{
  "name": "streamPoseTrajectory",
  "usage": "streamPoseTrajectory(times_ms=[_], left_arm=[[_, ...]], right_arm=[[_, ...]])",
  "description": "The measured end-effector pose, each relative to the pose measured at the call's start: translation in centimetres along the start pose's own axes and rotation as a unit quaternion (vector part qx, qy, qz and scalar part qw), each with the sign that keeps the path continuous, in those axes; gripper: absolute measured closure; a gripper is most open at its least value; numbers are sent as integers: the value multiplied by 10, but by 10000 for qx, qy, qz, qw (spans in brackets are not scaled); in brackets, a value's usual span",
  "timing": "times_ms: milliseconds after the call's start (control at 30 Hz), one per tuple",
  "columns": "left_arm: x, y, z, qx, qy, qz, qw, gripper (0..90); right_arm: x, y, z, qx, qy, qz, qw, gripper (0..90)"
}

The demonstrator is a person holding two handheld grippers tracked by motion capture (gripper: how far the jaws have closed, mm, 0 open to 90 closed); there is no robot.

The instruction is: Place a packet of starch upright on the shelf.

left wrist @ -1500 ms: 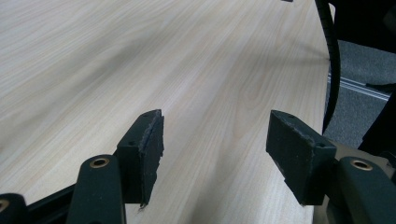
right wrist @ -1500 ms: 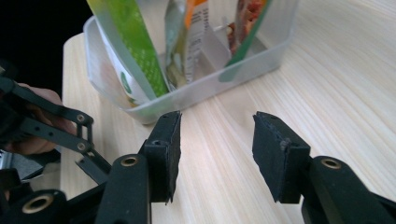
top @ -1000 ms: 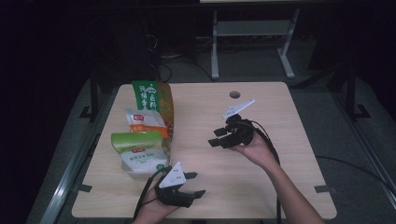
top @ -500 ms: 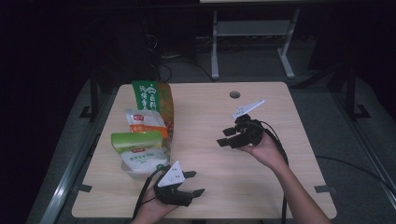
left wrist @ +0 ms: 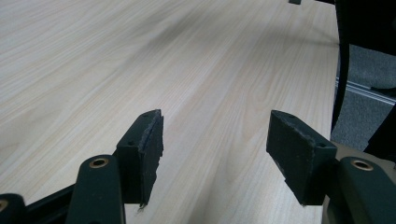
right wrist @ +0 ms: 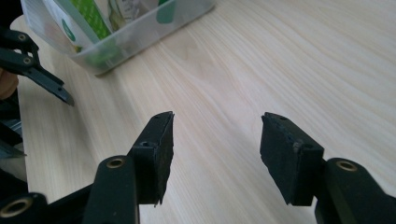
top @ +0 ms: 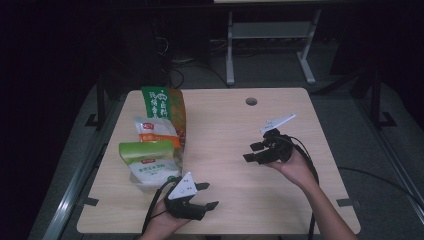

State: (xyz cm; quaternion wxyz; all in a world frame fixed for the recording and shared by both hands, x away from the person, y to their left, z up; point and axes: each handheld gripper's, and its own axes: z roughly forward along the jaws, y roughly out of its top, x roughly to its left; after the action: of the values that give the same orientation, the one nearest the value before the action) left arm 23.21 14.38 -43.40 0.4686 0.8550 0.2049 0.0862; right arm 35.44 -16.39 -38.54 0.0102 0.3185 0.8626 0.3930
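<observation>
My left gripper [top: 207,195] rests near the table's front edge, just right of the snack bags, jaws open with only bare wood between them [left wrist: 215,154]. My right gripper [top: 250,152] hovers over the right-middle of the table and points left, open and empty [right wrist: 215,149]. Three snack bags stand at the table's left: a tall green bag [top: 162,102], a white and orange bag [top: 155,132] and a green and white bag [top: 150,160]. The right gripper view shows them in a clear plastic container [right wrist: 140,37], with the left gripper's black jaws [right wrist: 42,77] at its left edge.
The light wooden table [top: 225,120] has a round cable hole [top: 251,101] near its far edge. A metal stand [top: 270,45] sits on the dark floor behind the table. Cables trail from both grippers toward the front edge.
My right gripper has moved to the right and a little toward the person, sinking slightly. The left gripper and the bags have stayed where they were.
</observation>
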Motion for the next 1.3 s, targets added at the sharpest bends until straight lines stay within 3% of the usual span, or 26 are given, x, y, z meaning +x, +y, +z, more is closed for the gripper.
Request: streamPoseTrajectory(times_ms=[633,1300], left_arm=[[3,0,-1,-6,30,-32,10000,361],[5,-2,0,-11,38,-86,10000,356]], right_arm=[[-12,-37,-17,-83,-163,353,9992,414],[-16,-78,-27,-166,-278,651,9974,404]])
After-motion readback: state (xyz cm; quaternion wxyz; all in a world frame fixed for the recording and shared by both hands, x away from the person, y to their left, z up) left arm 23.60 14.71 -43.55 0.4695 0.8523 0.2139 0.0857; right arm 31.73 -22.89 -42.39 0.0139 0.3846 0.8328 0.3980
